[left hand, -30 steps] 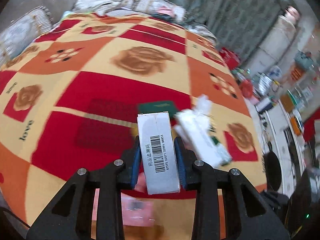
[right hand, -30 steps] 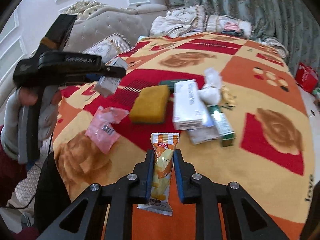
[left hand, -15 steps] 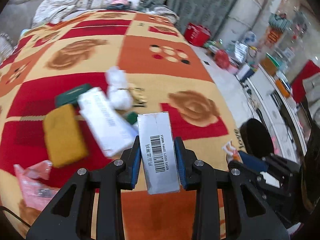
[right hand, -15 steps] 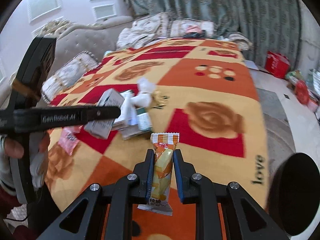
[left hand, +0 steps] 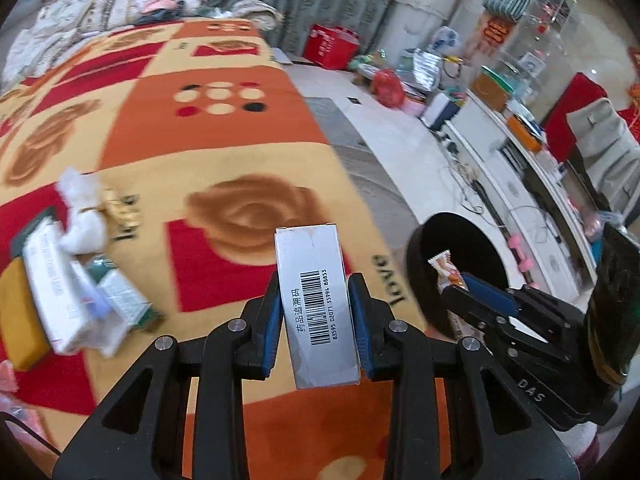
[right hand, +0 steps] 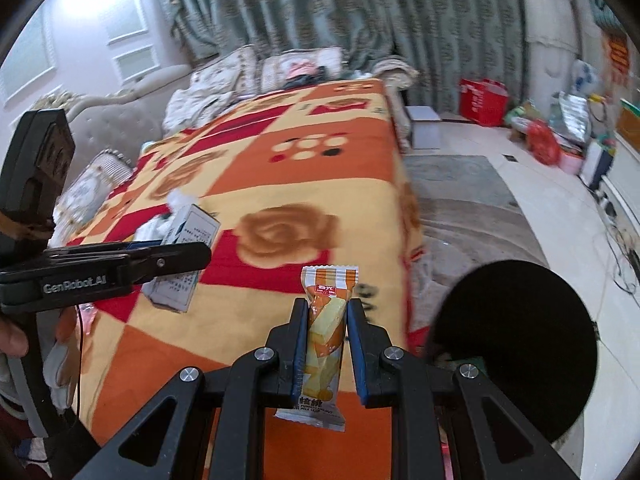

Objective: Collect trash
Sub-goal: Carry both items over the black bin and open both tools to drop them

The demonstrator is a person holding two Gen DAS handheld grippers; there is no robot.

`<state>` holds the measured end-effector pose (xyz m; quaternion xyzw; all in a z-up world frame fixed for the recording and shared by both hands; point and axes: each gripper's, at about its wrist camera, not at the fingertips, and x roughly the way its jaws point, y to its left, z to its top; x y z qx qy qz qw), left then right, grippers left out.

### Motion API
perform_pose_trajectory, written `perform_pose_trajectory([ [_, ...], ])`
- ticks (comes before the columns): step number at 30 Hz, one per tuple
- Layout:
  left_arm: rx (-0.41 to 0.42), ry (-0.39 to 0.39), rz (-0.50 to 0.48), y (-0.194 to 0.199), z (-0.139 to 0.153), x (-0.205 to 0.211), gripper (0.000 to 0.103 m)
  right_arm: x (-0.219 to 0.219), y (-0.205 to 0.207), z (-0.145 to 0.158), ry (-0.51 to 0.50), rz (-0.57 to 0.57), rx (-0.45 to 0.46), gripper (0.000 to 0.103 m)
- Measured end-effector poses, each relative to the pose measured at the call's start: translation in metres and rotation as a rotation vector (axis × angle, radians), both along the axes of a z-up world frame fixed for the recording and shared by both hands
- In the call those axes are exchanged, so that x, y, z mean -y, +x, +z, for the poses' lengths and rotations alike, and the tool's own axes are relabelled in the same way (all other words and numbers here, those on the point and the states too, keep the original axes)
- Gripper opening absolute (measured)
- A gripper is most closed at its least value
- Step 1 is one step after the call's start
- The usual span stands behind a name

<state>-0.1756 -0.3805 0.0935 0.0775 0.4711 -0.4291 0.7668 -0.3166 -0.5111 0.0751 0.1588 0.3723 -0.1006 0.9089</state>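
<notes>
Left wrist view: left gripper (left hand: 316,304) clamped on a white medicine box (left hand: 314,300), barcode face up, box standing lengthwise between the blue pads (left hand: 273,320) and jutting past the fingertips. Below lies the orange, red and cream patterned blanket (left hand: 224,120). At far left on the blanket, a loose pile: a long white carton (left hand: 52,284), a green-and-white carton (left hand: 124,298) just beside it, a crumpled white tissue (left hand: 82,216), a yellow sponge (left hand: 16,320) at the frame edge. To the right, off the blanket's edge, a black round bin (left hand: 456,272). The right gripper (left hand: 460,284) reaches over the bin's rim, its orange snack wrapper (left hand: 446,268) tip showing against the dark interior.

Right wrist view: right gripper (right hand: 328,320) closed on the orange snack wrapper (right hand: 326,320), packet upright between the pads, both ends protruding. Black bin (right hand: 516,344) sits low right, near the fingers. Left gripper (right hand: 176,258) enters from the left, holding the medicine box (right hand: 184,256) above the blanket (right hand: 280,168).
</notes>
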Motion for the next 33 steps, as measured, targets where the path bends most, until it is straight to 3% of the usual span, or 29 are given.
perform_pose_trajectory([
  [14, -0.104, -0.025, -0.13, -0.032, -0.019, 0.091, 0.029, 0.074, -0.041, -0.026, 0.052, -0.187, -0.037, 0.019],
  [28, -0.183, -0.076, -0.194, -0.043, -0.038, 0.133, 0.032, 0.12, -0.062, -0.037, 0.081, -0.359, -0.048, 0.019],
  [30, -0.195, -0.083, -0.199, -0.041, -0.039, 0.134, 0.034, 0.124, -0.065, -0.038, 0.079, -0.381, -0.047, 0.02],
  [33, -0.211, -0.096, -0.207, -0.04, -0.04, 0.136, 0.047, 0.128, -0.068, -0.039, 0.087, -0.399, -0.042, 0.026],
])
